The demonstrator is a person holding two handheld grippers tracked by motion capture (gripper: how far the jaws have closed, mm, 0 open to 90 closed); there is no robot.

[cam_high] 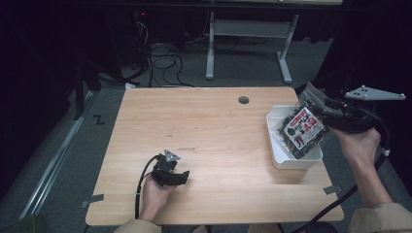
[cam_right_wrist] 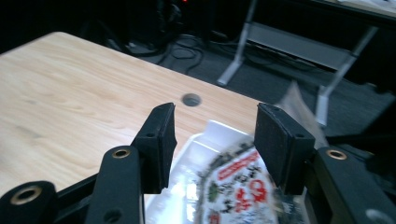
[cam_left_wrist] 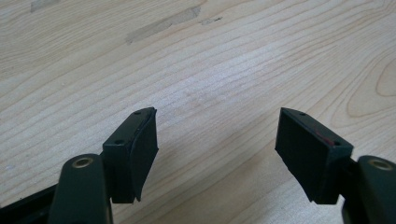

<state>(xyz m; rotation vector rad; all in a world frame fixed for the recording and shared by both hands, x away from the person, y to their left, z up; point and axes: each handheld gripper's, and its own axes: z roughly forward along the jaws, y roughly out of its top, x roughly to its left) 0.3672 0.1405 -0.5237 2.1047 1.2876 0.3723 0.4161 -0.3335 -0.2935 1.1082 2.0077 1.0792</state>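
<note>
At the right edge of the tabletop a white tray holds a snack packet, dark with a red-and-white label, lying tilted so that its upper end leans over the tray's far right rim. Its long axis runs from the tray's near left toward the far right corner. The right gripper hangs just above and to the right of it, jaws released and standing wide, with nothing pressed between the pads; in the right gripper view the packet lies below and just ahead of the jaws. The left gripper rests near the front edge, left of centre, also released, over bare wood. The right hand is by far the nearer (the left is well apart), so any regrasp would probably fall to it, coming down across the packet's short axis.
</note>
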